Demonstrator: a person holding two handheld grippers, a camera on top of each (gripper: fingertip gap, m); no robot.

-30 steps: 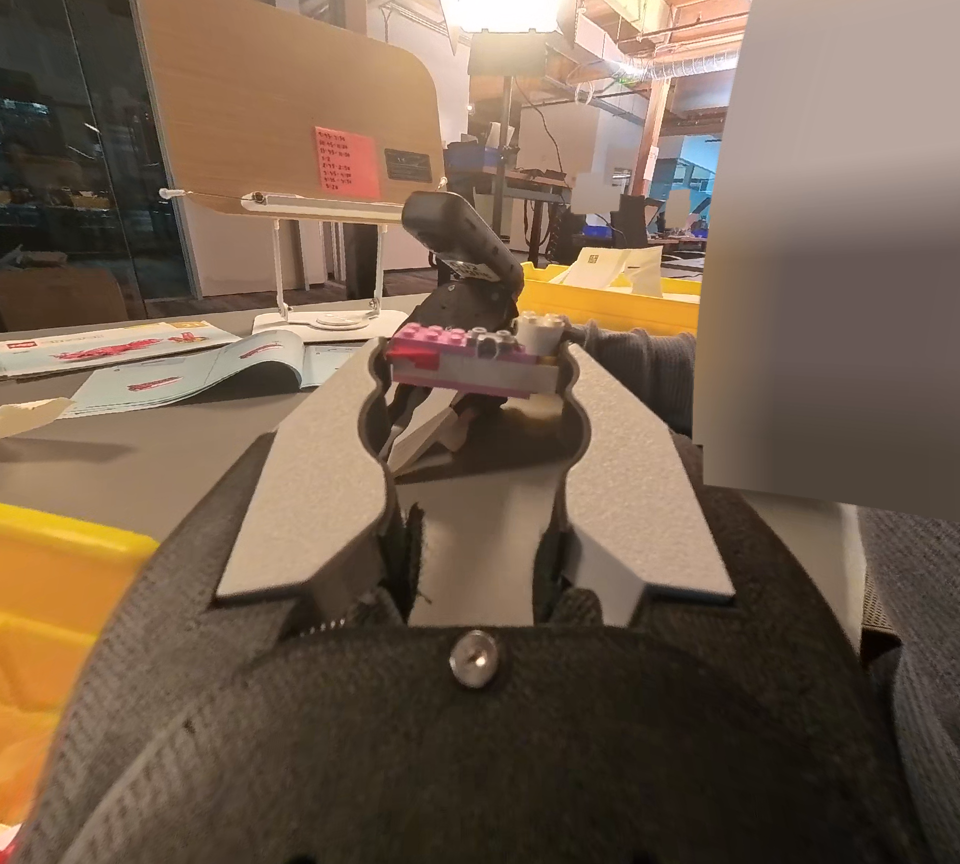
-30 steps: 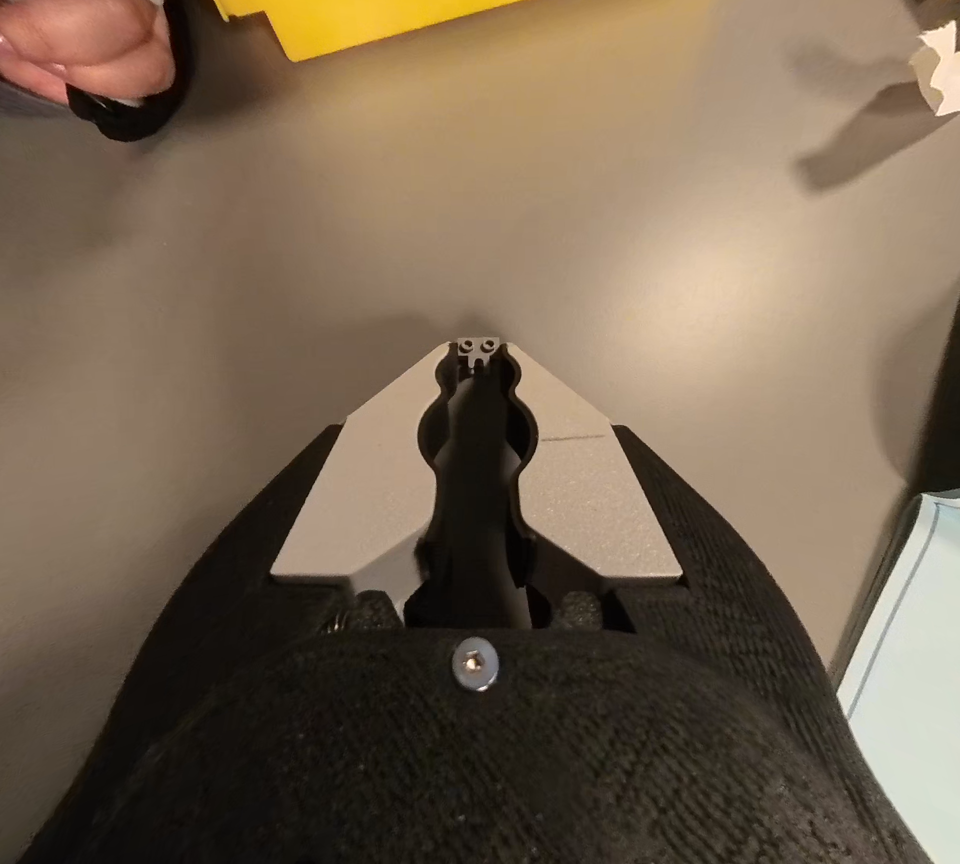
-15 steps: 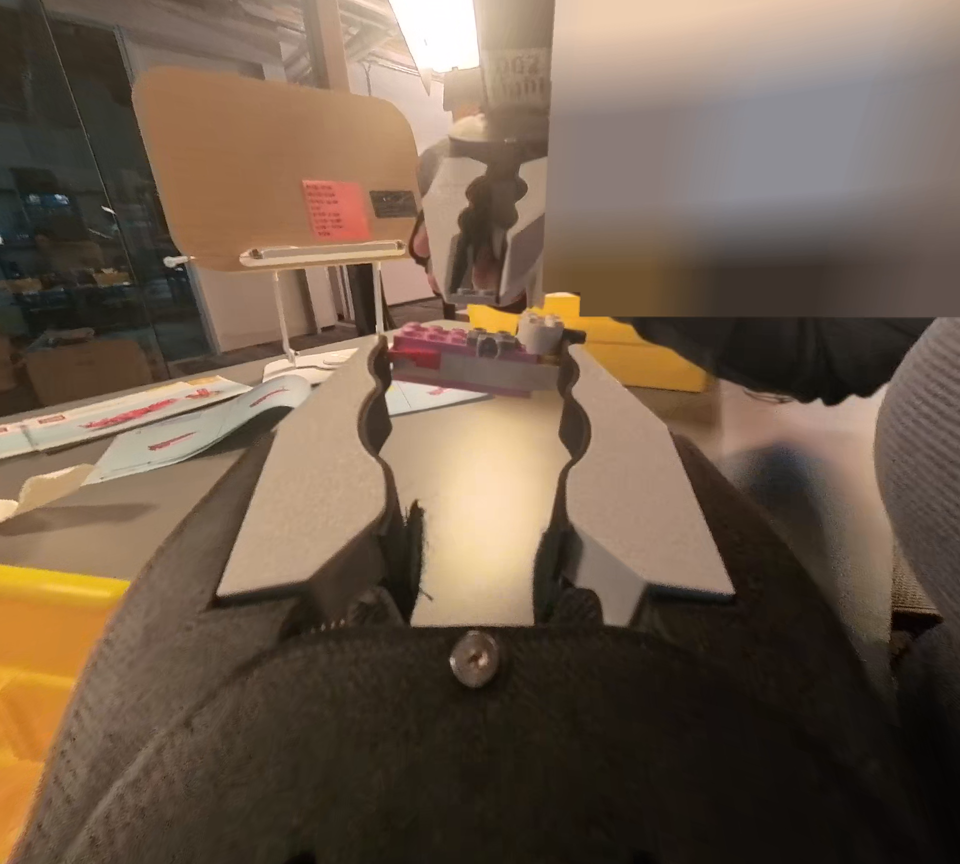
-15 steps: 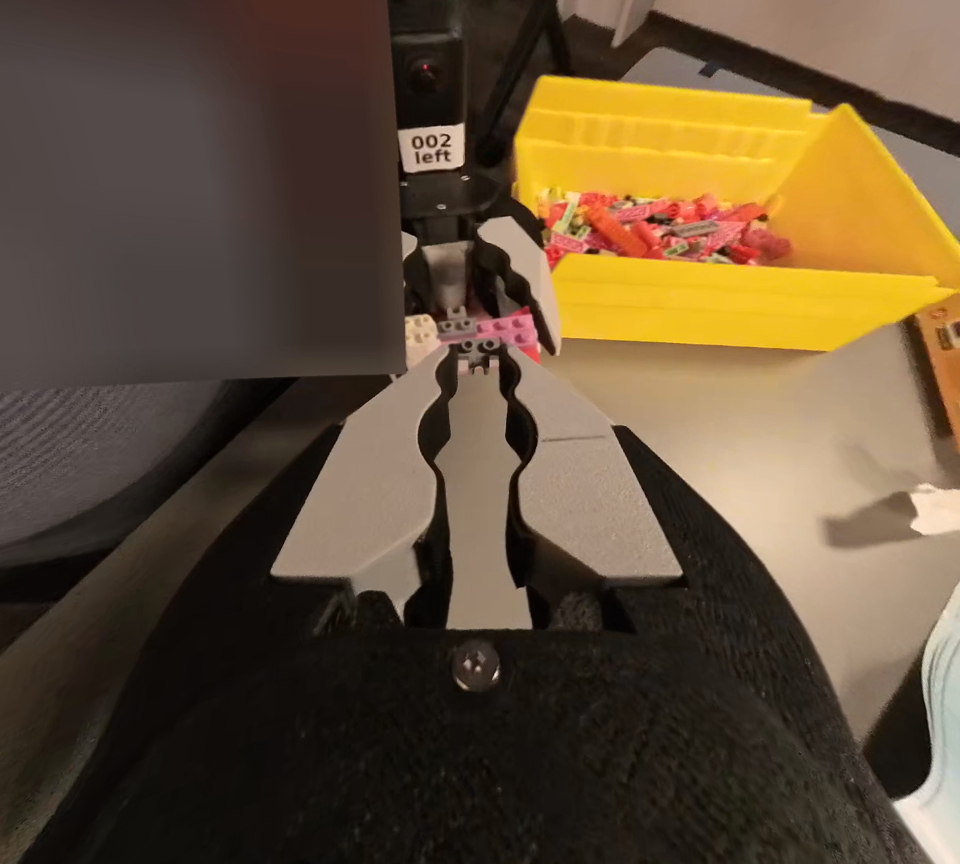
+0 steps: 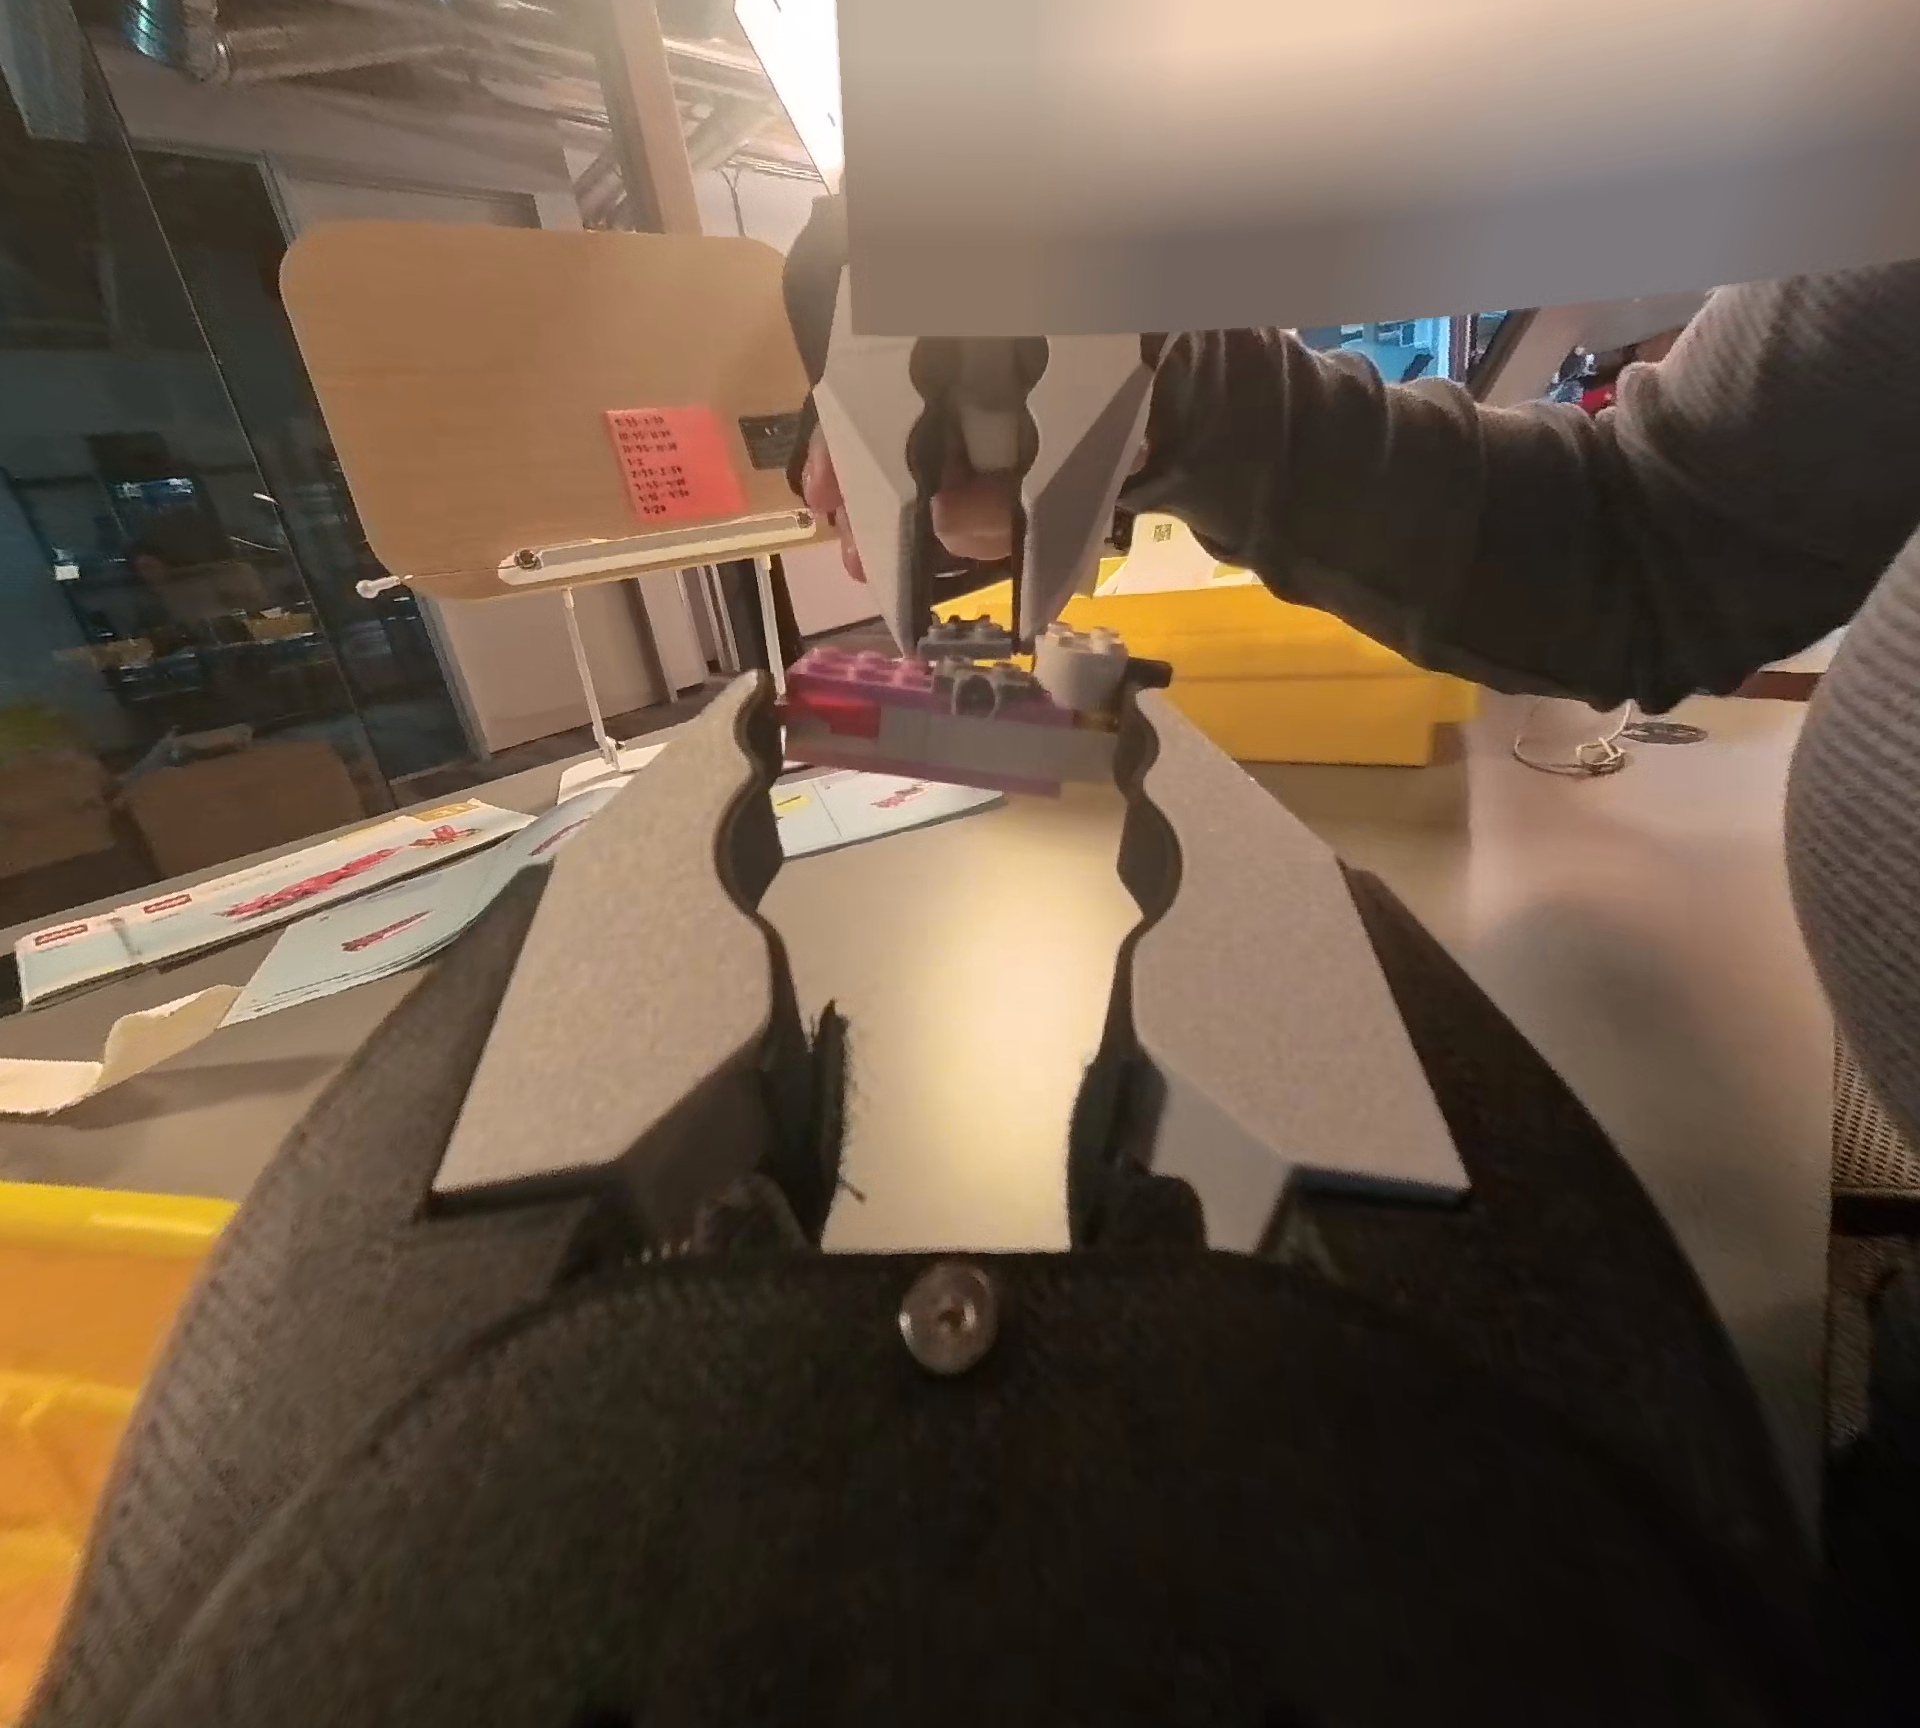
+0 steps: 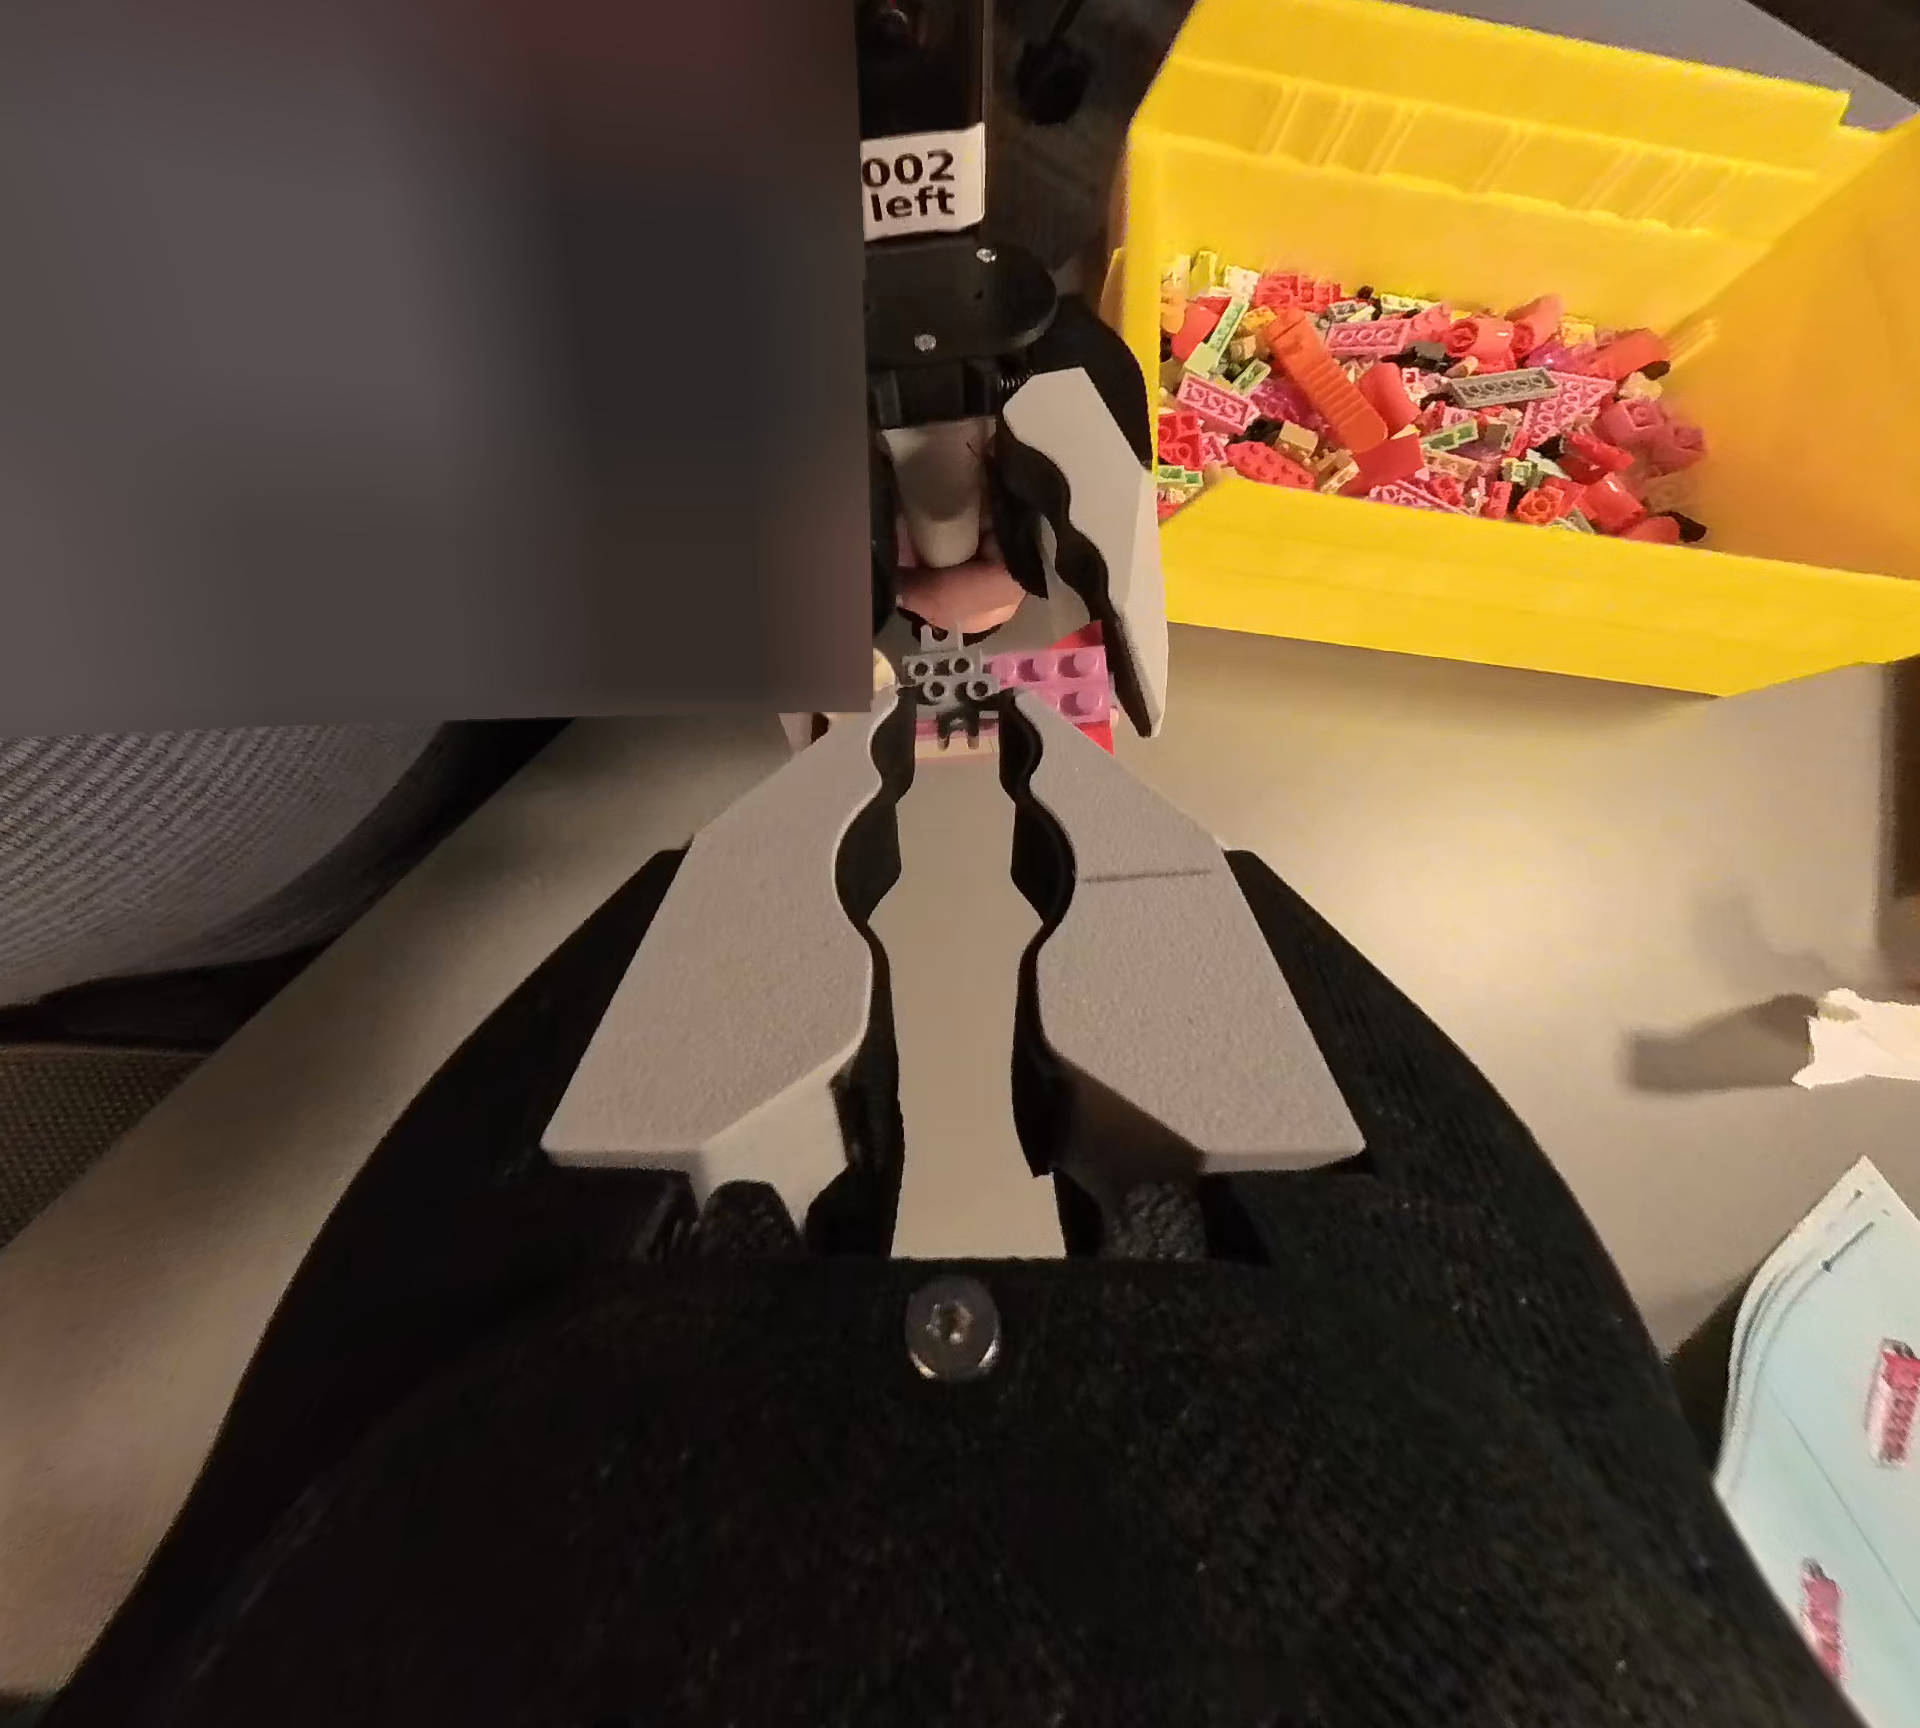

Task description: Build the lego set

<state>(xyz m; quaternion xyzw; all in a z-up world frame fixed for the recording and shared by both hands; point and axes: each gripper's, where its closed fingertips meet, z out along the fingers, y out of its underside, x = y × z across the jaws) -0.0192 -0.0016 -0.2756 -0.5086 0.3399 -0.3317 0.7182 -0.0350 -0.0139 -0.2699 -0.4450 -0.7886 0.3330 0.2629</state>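
My left gripper (image 5: 951,728) is shut on a brick assembly (image 5: 914,743) of purple, grey and red bricks with a white round brick (image 5: 1081,665) on its right end, and holds it above the grey table (image 5: 1455,899). My right gripper (image 5: 971,639) comes down from above, shut on a small grey plate (image 5: 971,634) right over the assembly's middle. I cannot tell whether the plate touches it. In the right wrist view the right gripper (image 6: 951,699) pinches the grey plate (image 6: 948,679) against the pink top of the assembly (image 6: 1055,681). One left finger (image 6: 1101,535) shows there.
A yellow bin (image 6: 1455,577) full of loose bricks stands beside the grippers, and a second yellow bin (image 5: 1340,702) stands behind them. A wooden book stand (image 5: 520,390) and booklets (image 5: 312,909) lie at the back left. A torn paper scrap (image 6: 1860,1044) lies at the right. Both grippers' tips are close together, under 4 cm apart.
My right gripper rose from the table with the small grey plate still in its tips and came over the assembly. My left gripper kept its hold and tilted upward a little.
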